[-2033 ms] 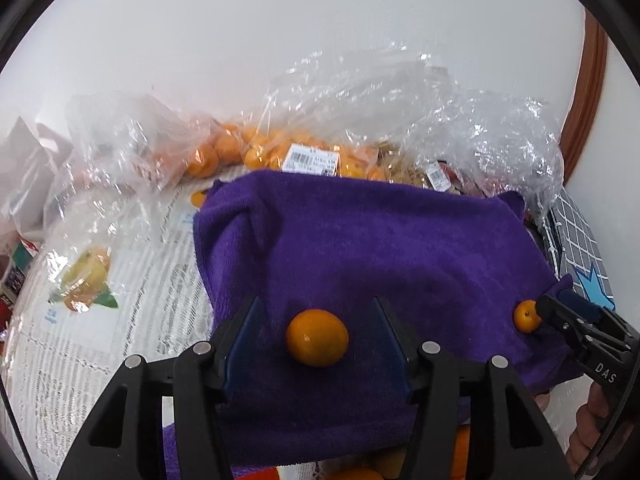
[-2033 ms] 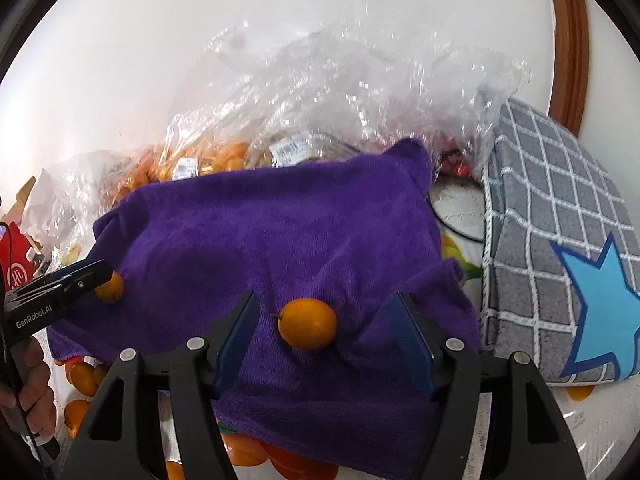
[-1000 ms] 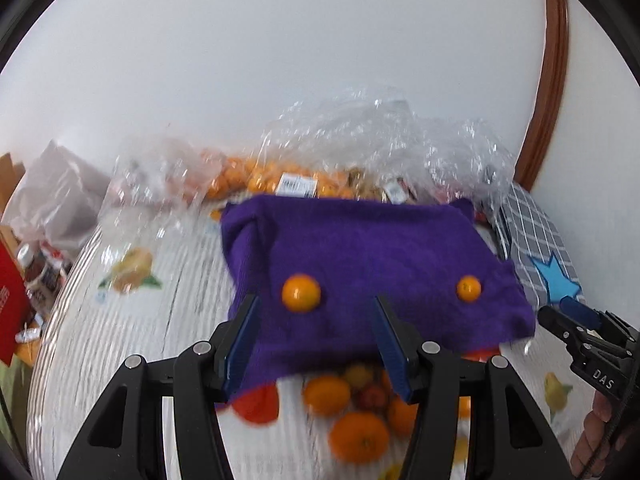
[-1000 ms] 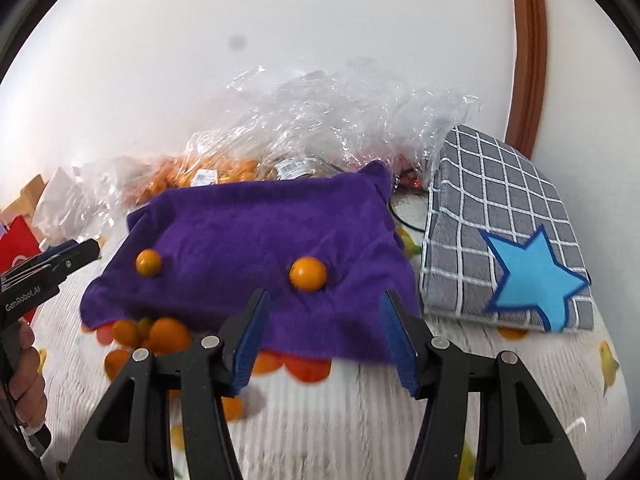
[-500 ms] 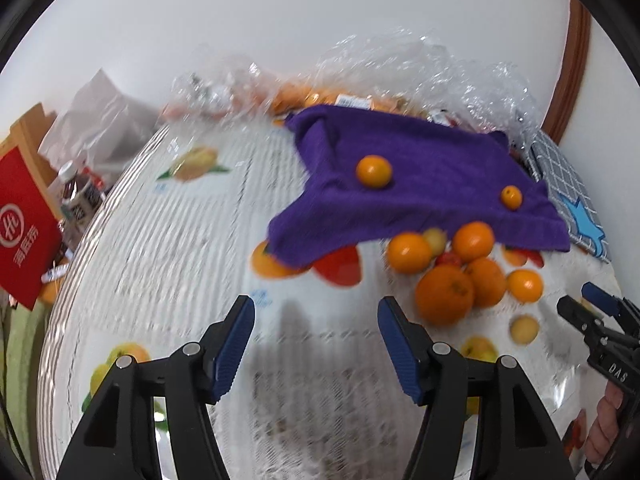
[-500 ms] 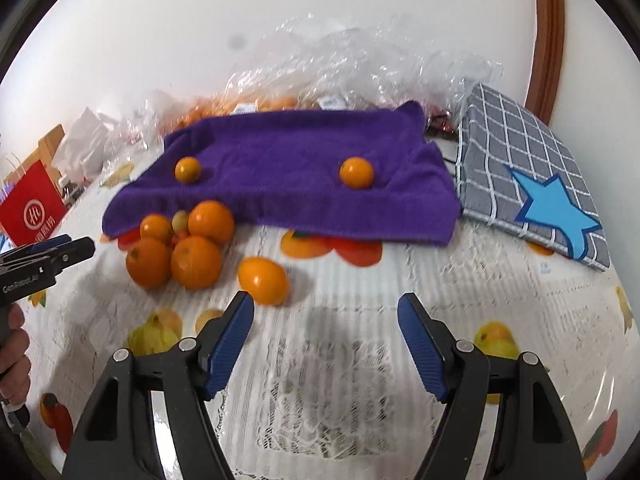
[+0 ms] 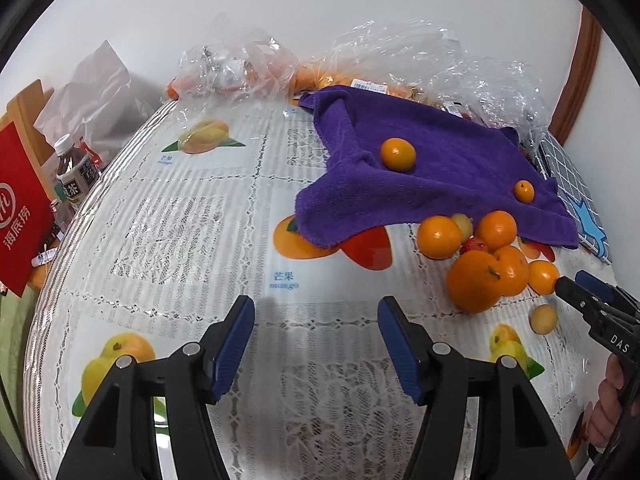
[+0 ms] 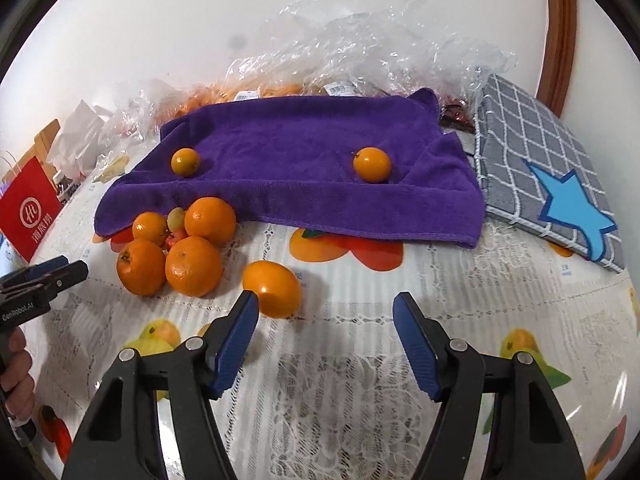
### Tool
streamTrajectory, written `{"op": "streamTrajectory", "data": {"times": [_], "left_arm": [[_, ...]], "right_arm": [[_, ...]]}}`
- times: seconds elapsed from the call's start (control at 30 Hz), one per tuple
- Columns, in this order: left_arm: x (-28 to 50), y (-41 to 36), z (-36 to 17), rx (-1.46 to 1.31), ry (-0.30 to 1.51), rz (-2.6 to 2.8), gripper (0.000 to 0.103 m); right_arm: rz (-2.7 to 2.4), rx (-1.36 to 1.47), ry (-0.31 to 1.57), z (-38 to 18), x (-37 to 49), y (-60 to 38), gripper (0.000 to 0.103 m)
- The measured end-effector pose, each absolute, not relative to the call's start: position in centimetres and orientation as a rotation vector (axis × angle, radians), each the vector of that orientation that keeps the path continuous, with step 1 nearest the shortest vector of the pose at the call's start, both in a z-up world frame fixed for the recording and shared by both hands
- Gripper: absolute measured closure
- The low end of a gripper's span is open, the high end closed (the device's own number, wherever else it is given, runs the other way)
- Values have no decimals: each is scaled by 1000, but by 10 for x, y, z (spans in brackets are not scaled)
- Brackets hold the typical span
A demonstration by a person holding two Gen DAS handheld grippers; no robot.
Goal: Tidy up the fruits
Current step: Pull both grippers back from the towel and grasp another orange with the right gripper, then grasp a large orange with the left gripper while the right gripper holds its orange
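Note:
A purple towel lies at the back of the table with two small oranges on it, one left and one right. In front of its left edge sits a pile of several oranges with a small red fruit and a pale one. One orange lies apart, just ahead of my right gripper's left finger. My right gripper is open and empty above the tablecloth. My left gripper is open and empty, left of the pile. The towel lies far ahead of it.
A grey checked cloth with a blue star lies right of the towel. Clear plastic bags of oranges sit behind it against the wall. A red paper bag and a bottle stand beyond the table's left edge.
Both grippers have drawn back from the towel toward the table's front, leaving one small orange each on it. The fruit pile in front of the towel has come into view.

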State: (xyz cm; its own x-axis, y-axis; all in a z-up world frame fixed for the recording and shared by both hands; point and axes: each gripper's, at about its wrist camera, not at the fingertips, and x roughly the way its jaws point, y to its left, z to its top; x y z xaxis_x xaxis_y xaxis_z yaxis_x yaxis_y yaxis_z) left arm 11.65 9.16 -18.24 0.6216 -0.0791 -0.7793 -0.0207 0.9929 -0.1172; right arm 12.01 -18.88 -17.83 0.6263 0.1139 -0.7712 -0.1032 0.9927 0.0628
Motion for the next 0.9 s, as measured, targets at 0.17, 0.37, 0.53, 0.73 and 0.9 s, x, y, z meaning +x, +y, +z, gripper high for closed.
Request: {"op": "streamTrajectory", "data": {"times": [0.17,0.37,0.53,0.73,0.9], "left_arm": [[120,98,-182,-131,897,-30,41],[125,102,-181,-151,894,-29,41],[125,106,-180,-155,895,-26,41],[123,106,-180,-151,895,-40,41],[121,102,-179,-162,899,-60,41]], "right_arm": [[133,20,885,-180,126,-188,33],[171,4,897,-178,131,-181,37],[193,-17,914,-186,137,-170,45],[203,6,948,-196,148,-165,61],[209,14,950,-194,145,-166,70]]}}
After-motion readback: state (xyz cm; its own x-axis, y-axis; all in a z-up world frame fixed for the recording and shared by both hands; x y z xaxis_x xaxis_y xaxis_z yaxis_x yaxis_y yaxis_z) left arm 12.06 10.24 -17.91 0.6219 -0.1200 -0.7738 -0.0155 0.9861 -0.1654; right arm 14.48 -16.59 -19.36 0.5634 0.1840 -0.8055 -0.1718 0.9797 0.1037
